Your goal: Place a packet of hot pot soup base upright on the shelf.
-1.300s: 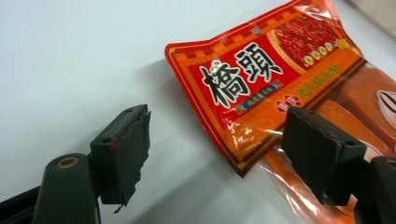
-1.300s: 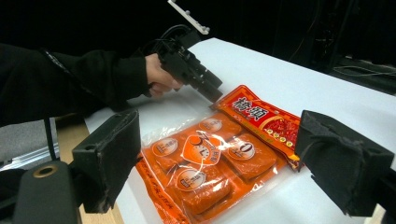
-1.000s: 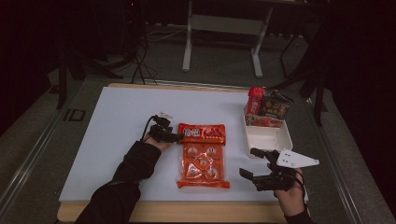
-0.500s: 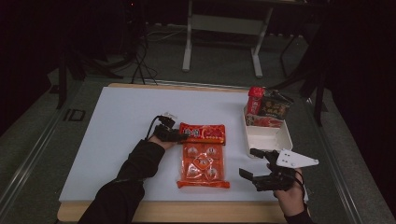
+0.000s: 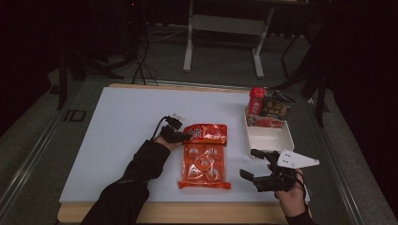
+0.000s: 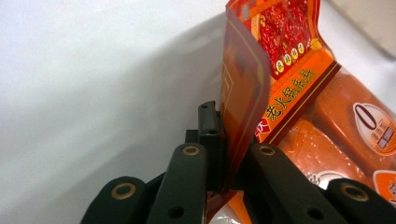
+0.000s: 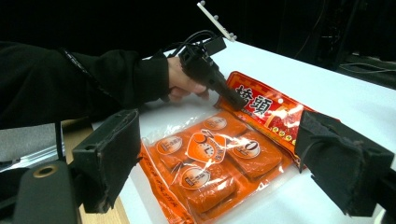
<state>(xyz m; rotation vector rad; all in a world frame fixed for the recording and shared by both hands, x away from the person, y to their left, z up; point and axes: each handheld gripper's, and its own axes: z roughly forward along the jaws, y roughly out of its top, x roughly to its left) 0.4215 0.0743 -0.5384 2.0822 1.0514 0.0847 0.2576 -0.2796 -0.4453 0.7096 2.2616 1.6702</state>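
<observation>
Left gripper: its fingers have just been closing and now pinch the upper edge of the orange snack packet, which lies mid-counter. Right gripper: fingers spread apart, grasping nothing, hovering beside the packet near the white tray.

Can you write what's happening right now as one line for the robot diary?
left gripper: just closed, shut on orange snack bag's top corner | right gripper: open, holds nothing, near white tray | bag mostly flat on table
</observation>
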